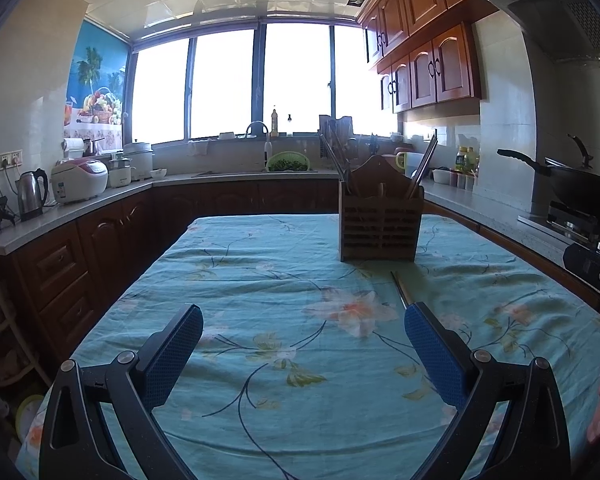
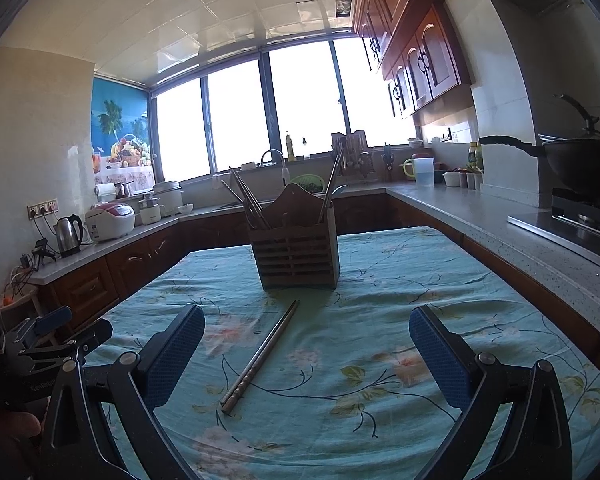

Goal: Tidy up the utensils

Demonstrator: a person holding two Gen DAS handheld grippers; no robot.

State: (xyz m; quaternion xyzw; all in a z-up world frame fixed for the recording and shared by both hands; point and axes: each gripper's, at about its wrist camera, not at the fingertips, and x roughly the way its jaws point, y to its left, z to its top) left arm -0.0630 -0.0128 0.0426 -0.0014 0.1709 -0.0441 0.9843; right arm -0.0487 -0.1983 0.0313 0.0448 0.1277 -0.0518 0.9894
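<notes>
Nearest the left wrist camera, the left gripper (image 1: pixel 303 320) hangs just above the table with its two black fingers and blue textured pads (image 1: pixel 176 354) spread wide apart, holding nothing. The right gripper (image 2: pixel 306 322) is likewise spread wide and empty, its blue pads (image 2: pixel 440 356) set either side of open cloth.

Both hover over a table covered by a wrinkled turquoise tablecloth printed with pale flowers and dark stems (image 2: pixel 380 280). On the cloth, between the right gripper's fingers and closer to its left one, lies a pair of slim metal chopsticks (image 2: pixel 262 356), side by side, running diagonally from near-left to far-right. In the left wrist view only their far tips (image 1: pixel 400 288) show, poking out beyond that gripper's right pad.

Just beyond the chopsticks stands a brown wooden utensil holder with a slatted front and a peaked back panel (image 2: pixel 296 254), upright on the cloth. More chopsticks and utensil handles (image 2: pixel 246 200) lean out of it to either side.

Farther back, a grey countertop (image 2: pixel 500 232) over dark wood cabinets wraps around the room. On its left side sit a steel electric kettle (image 2: pixel 69 235) and a white and pink rice cooker (image 2: pixel 110 222). At right, a black wok (image 2: pixel 584 166) rests on a gas stove. A green colander (image 1: pixel 288 161) sits by the sink tap, under a wide, bright window (image 1: pixel 260 76).
</notes>
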